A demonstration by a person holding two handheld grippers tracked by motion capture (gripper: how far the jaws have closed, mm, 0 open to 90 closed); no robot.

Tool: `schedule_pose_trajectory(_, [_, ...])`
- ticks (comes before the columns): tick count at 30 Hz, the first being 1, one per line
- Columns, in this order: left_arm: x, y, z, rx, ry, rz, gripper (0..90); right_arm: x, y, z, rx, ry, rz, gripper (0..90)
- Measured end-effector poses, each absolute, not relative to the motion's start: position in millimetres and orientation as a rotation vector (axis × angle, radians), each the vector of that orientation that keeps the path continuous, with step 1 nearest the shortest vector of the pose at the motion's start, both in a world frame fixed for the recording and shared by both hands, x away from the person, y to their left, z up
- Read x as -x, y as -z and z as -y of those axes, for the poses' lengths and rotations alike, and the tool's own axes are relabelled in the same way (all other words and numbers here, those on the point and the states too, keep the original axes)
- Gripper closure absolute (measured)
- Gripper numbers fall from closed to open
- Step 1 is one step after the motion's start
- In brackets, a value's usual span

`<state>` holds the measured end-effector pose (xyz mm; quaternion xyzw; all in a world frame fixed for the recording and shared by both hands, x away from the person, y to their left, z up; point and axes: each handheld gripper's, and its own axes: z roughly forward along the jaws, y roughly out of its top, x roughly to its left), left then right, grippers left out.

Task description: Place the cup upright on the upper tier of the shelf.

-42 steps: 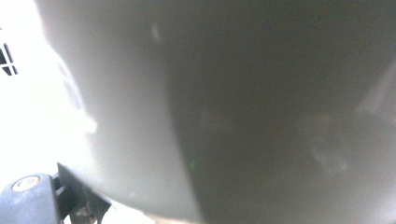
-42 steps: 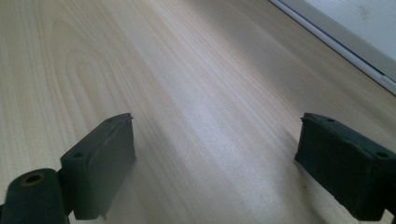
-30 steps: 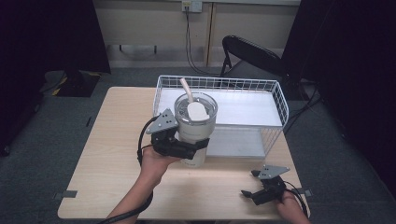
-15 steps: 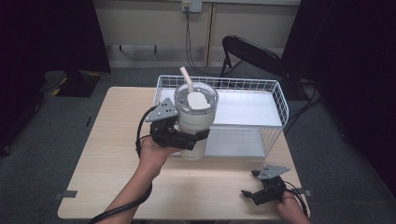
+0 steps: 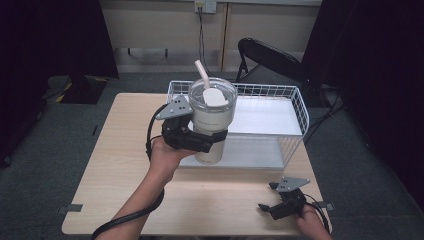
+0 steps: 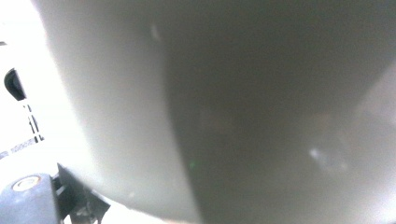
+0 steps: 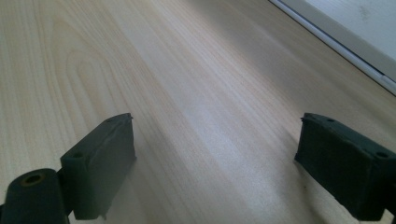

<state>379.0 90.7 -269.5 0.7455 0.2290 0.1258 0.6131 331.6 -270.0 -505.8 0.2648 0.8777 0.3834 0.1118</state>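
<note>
A white tumbler (image 5: 210,117) with a clear lid and a pale straw (image 5: 201,70) hangs above the table, over the front edge of the white wire basket (image 5: 297,107). My left gripper (image 5: 210,141) is shut on the tumbler's middle from the left side. In the left gripper view the tumbler's wall (image 6: 233,107) is pressed close to the camera, with one black finger (image 6: 28,198) at the bottom left. My right gripper (image 5: 267,209) rests low at the table's front right, open (image 7: 224,163) with only bare wood between its jaws.
The wooden table (image 5: 125,150) has free room at the left and front. The basket's flat white base (image 7: 355,42) lies just beyond my right gripper. A black folding chair (image 5: 270,55) stands behind the table.
My left gripper has lifted the tumbler up off the table and carried it slightly toward the basket. The right gripper has stayed put.
</note>
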Motion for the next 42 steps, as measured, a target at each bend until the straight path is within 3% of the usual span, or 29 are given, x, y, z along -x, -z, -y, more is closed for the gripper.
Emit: schedule_pose_trajectory(42, [-418.4,230.3,-84.2,-1.697,-0.336,-0.569,9.5,-331.6,505.7,270.1,-0.780,-1.126,-2.578,10.6])
